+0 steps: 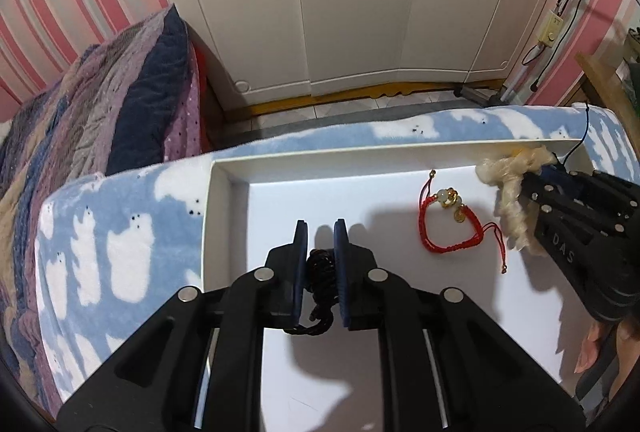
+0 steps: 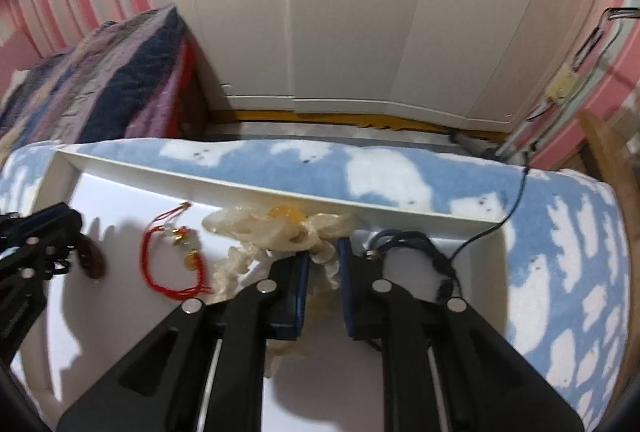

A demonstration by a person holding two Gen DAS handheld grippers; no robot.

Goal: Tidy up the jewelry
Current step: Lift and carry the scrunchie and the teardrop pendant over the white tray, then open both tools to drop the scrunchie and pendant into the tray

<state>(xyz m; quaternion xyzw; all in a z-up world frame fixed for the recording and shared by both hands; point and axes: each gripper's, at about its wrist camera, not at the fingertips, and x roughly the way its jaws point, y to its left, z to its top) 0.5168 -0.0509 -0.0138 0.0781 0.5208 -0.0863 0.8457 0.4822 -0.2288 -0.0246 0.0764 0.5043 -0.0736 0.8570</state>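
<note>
Well, setting: a white tray (image 1: pixel 224 192) sits on a blue-and-white fleece blanket (image 1: pixel 100 232), and the jewelry is spread across it.
Left gripper (image 1: pixel 322 244): jaws narrow, pinched on a dark braided cord bracelet (image 1: pixel 320 272) held just above the tray floor; its tail droops below the pads.
Right gripper (image 2: pixel 323 264): jaws narrow, clamped on a cream ruffled scrunchie (image 2: pixel 256 228) at the tray's far rim; an amber bead (image 2: pixel 286 213) shows in its folds.
Red cord bracelet (image 1: pixel 444 220): lies loose on the tray between the two grippers, gold charms and a pale bead at its top.
Dark blue cord bracelet (image 2: pixel 416 244): flat on the tray, just right of the right gripper.
Handling: all look light, limp and easily snagged; cords likely slide and dangle, so pinch the braid itself, not the charms. The scrunchie should squash; grip a thick fold.
</note>
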